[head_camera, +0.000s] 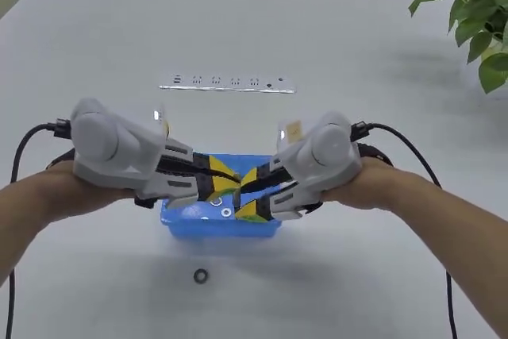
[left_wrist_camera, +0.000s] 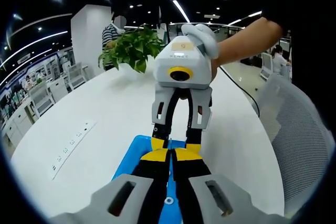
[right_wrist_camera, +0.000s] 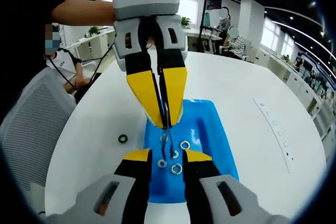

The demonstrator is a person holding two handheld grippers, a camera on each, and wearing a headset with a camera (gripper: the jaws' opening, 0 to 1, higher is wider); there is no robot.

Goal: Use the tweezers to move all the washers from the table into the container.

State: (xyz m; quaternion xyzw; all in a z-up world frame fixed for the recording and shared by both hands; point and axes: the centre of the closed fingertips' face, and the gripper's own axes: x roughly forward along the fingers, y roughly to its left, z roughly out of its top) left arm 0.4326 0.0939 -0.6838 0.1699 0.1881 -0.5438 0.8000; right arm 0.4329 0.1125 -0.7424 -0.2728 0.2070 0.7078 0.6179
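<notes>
One tweezers (right_wrist_camera: 164, 148), pinched in my left gripper (head_camera: 225, 179), points lengthwise down into the container (right_wrist_camera: 210, 140); my right gripper (head_camera: 252, 194) gapes empty.

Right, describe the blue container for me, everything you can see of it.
The blue container is a shallow, open rectangular tray with a low rim, and it looks like plastic. It sits flat on the white table, close to the person. Several silvery washers lie on its floor. Tweezers, held in the left gripper, reach down into it.
</notes>
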